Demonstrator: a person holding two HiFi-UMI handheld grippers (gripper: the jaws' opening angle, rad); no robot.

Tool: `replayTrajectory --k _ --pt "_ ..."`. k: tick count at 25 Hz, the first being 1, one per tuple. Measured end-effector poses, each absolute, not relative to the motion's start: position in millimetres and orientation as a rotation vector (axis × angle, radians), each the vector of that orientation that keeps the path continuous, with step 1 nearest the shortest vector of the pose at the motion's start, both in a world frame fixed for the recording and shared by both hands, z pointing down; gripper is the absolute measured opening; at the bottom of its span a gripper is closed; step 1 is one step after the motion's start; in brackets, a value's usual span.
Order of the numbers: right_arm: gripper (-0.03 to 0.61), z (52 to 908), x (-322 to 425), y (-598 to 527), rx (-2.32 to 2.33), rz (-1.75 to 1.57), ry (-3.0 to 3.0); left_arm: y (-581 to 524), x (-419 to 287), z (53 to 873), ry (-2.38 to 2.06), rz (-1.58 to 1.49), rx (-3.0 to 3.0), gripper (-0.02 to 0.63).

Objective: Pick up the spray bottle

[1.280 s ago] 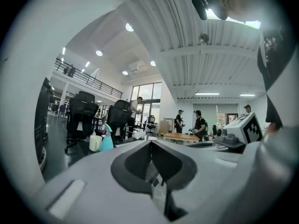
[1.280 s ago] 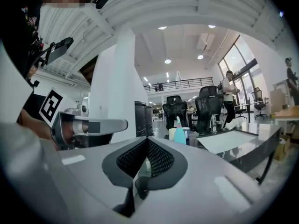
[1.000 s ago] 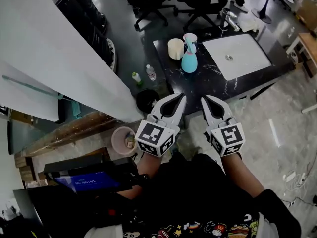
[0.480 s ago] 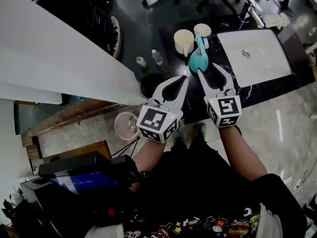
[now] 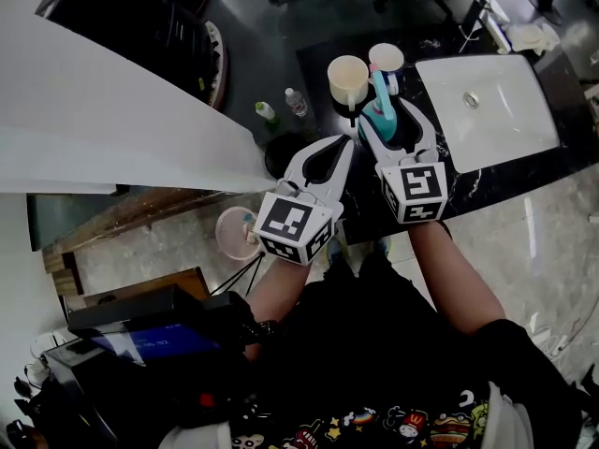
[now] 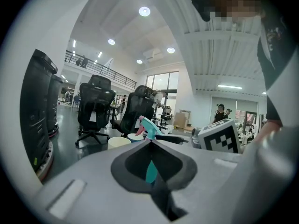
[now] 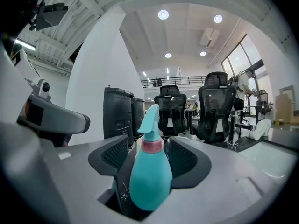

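Counter (image 5: 473, 181): two cups (image 5: 347, 75), one spray bottle (image 7: 149, 181) between spread right claw (image 5: 388, 120); left claw (image 5: 344, 146) clenched.

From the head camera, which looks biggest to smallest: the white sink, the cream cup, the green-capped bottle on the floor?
1. white sink
2. cream cup
3. green-capped bottle; it stands lower, farther from the camera, so its real size may be understated.

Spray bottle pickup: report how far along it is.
Done: the right gripper is in place, its open jaws either side of the spray bottle. In hand: closing on it; no firm clamp shows. Left: the lift, since the bottle appears to stand on the dark counter. The left gripper is shut and empty.
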State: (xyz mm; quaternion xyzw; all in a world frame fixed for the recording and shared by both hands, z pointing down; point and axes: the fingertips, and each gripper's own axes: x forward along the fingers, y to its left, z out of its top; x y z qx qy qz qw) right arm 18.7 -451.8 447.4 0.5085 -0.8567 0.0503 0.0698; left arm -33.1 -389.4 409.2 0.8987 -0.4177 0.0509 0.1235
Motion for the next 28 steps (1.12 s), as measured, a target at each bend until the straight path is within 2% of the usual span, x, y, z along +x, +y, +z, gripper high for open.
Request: replayTrajectory --k 4,7,10,28 --pt "0.270 447.8 18.3 -462.9 1.557 0.164 -2.568 -395.4 -33.1 411.4 -1.201 0.152 2.620 0.002" --pt "0.202 448.4 20.0 -467.2 1.586 0.163 -2.553 -399.9 -35.3 413.7 -1.196 0.151 2.613 0.002" --pt "0.182 446.4 20.1 -467.8 1.599 0.146 -2.550 -403.7 -38.1 414.9 -1.195 0.151 2.612 0.002" --pt "0.172 392.4 22.1 -446.1 1.622 0.067 -2.634 -403.6 -45.6 398.0 -1.190 0.114 2.637 0.002"
